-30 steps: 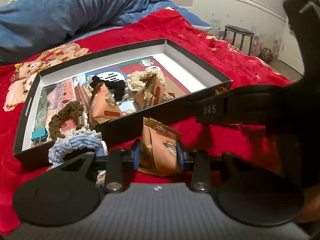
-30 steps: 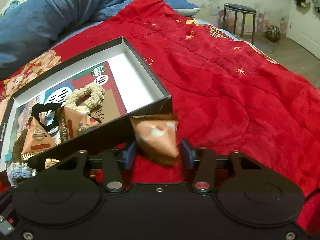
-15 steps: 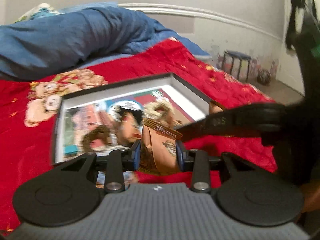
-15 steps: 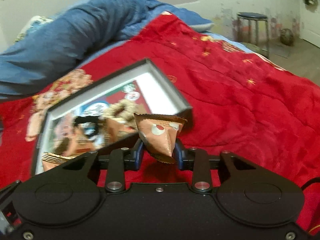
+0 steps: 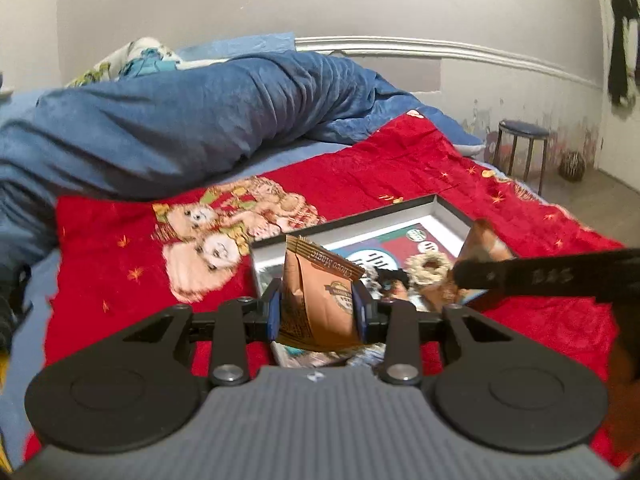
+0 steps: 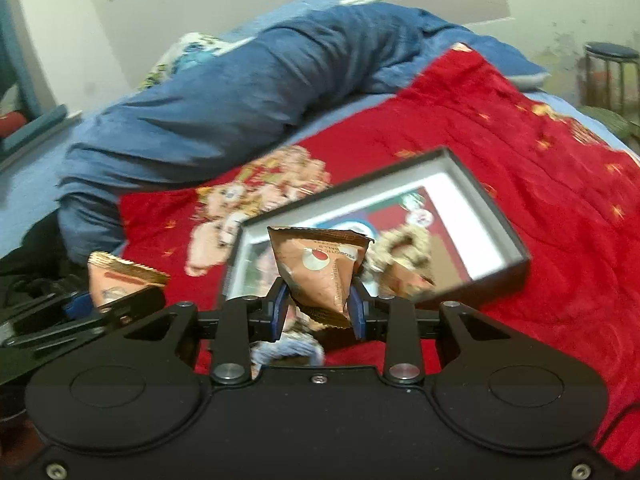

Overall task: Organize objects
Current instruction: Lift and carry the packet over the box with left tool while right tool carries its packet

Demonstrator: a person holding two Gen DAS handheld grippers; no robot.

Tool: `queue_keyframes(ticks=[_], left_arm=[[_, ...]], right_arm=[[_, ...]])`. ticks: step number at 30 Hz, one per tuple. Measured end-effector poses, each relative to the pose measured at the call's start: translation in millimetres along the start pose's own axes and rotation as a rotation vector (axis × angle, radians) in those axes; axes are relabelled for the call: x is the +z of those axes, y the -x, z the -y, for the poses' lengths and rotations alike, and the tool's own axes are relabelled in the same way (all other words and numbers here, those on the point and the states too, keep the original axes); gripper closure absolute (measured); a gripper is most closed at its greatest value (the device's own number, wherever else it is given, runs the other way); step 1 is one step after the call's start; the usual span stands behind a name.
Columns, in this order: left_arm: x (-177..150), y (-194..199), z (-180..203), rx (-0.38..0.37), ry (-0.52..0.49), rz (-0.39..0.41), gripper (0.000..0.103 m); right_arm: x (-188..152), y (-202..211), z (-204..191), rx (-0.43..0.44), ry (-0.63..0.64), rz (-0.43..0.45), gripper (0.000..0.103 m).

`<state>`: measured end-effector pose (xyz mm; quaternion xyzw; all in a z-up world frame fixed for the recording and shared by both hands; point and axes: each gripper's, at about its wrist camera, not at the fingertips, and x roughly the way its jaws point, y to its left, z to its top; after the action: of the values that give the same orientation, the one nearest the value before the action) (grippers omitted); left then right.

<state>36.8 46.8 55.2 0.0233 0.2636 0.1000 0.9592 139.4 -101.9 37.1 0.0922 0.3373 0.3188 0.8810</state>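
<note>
The left gripper is closed partway on a brown pouch, its blue pads pressing the pouch's flat sides near the bottom so the crimped top stands up and the printed face shows toward the camera. Holding it low leaves most of the pouch free above the jaws, which should let it drop cleanly once released. The right gripper pinches a second pouch, a pyramid-shaped one, by its lower point; the wide crimped edge sits on top, so the narrow tip is what fits between the pads. Both pouches hang clear of the bed.

Just beyond and below each gripper lies the box, a shallow black tray with white inner walls on the red blanket. It probably serves as the collecting place: a cream scrunchie and another pouch already lie inside, near the right gripper's tip. In the right view the left gripper appears off to the left, beside the box's near corner, with its pouch upright. A blue scrunchie shows right under the right gripper, seemingly outside the box and yet to be sorted. Farther off, a blue duvet is heaped behind the box, well apart from both grippers.
</note>
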Motion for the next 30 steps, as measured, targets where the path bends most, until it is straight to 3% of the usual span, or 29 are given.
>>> queue_keyframes(ticks=[7,10,14,20,25,30], left_arm=[[19.2,-27.6,-31.0,-0.064,0.126,-0.051,0.064],[24.1,-33.3,-39.2,-0.079,0.121,-0.097,0.064],[39.2,-23.8,-45.4,-0.085,0.109,-0.08,0.064],[62.7,-27.3,-71.0,-0.12,0.277,-0.121,0.064],[58.6,-43.3,-64.9,-0.069,0.245,-0.051,0.063],[42.3,-75.1,-57.7,-0.062,0.259,-0.065,0.063]], right_arm=[[14.3,-4.1,-21.5,-0.068,0.118,-0.067,0.072],[22.9,-7.8,-40.2,-0.106,0.166,-0.117,0.072],[42.3,-20.8,-67.3,-0.057,0.225,-0.173,0.072],[58.0,-45.0,-81.2,-0.049,0.235,-0.218,0.072],[61.7,-55.3,-75.9,0.001,0.309,-0.15,0.072],[57.6,-86.9,-54.1,0.072,0.258,-0.141,0.072]])
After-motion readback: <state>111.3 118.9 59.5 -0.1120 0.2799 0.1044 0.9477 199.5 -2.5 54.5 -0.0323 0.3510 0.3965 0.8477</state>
